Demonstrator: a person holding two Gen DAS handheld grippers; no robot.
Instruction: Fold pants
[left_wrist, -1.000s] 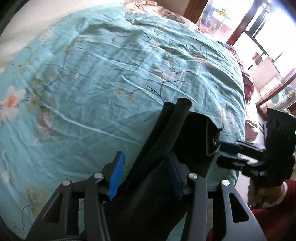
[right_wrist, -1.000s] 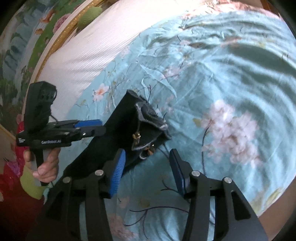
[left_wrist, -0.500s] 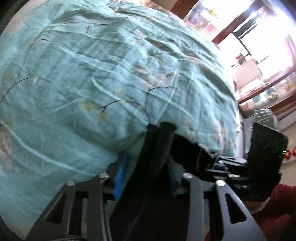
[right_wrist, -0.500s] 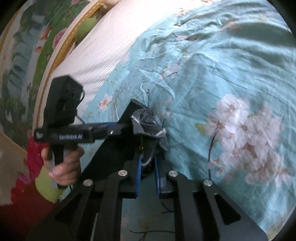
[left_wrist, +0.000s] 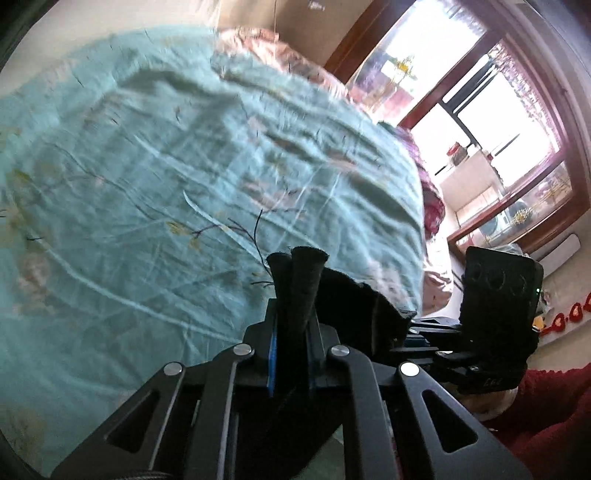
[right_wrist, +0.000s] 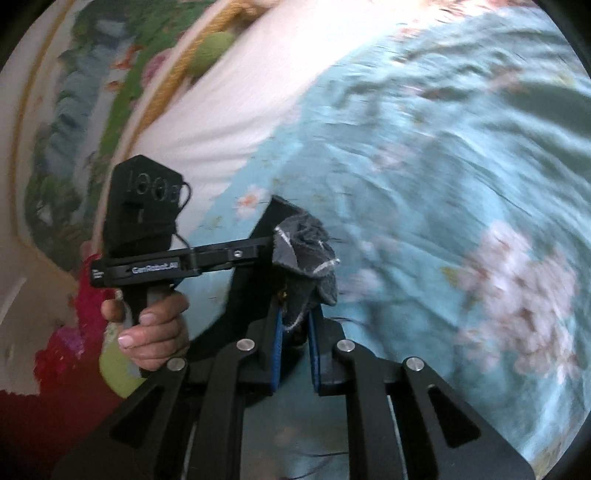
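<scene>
The black pants (left_wrist: 343, 302) hang between my two grippers above a teal flowered bedspread (left_wrist: 155, 177). My left gripper (left_wrist: 293, 354) is shut on a rolled black edge of the pants that sticks up between its blue pads. My right gripper (right_wrist: 295, 347) is shut on the crumpled waistband corner (right_wrist: 306, 258), whose grey lining shows. In the right wrist view the left gripper (right_wrist: 236, 254) reaches in from the left, held by a hand. In the left wrist view the right gripper (left_wrist: 417, 332) is close on the right.
The bedspread (right_wrist: 443, 184) covers a wide bed. A white sheet (right_wrist: 229, 103) and a flowered wall picture (right_wrist: 74, 110) lie beyond it. A window with a dark wooden frame (left_wrist: 491, 122) and pink bedding (left_wrist: 432, 210) are at the bed's far side.
Both grippers closed on the pants: the right one a second ago was open, the left one tightened. Both then lifted the pants off the bed; the views are blurred with motion.
</scene>
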